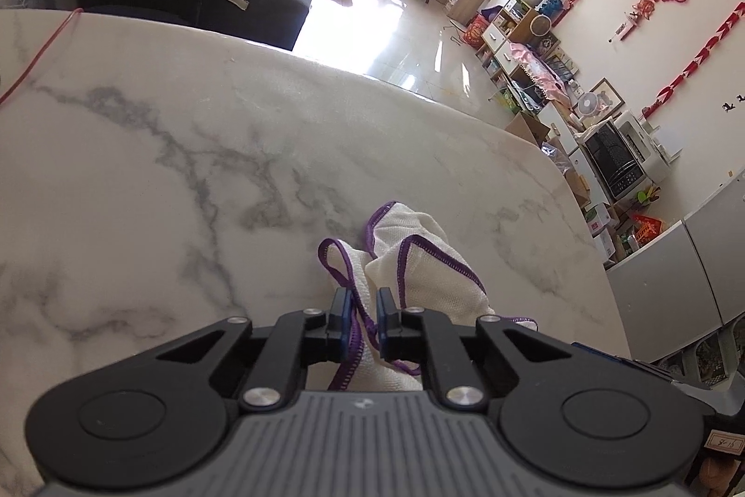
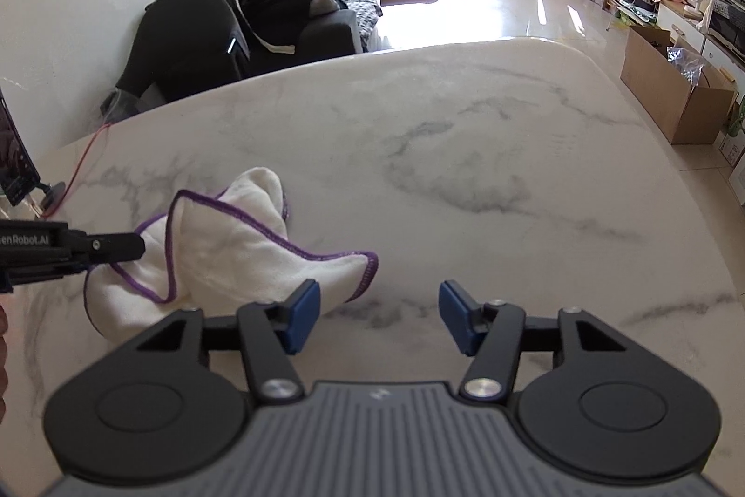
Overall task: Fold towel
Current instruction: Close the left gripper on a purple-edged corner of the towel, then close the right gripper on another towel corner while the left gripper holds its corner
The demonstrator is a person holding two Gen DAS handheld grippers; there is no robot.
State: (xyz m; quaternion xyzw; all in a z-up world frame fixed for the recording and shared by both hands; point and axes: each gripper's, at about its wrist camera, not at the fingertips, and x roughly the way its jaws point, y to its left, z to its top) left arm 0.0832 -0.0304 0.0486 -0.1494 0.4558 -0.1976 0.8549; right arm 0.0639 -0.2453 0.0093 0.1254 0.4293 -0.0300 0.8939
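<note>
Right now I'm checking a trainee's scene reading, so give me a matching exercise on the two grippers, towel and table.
Things:
1. left gripper
2. right gripper
3. towel
4. table

States:
A. white marble with grey veins
B. jaws wide apart, holding nothing
C. crumpled, purple-edged
D. closed on cloth

Pairs: 1-D, 2-B, 3-C, 4-A

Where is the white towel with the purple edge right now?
The towel lies crumpled on the marble table, left of the open right gripper. The left gripper is pinching its purple-trimmed edge.
</note>
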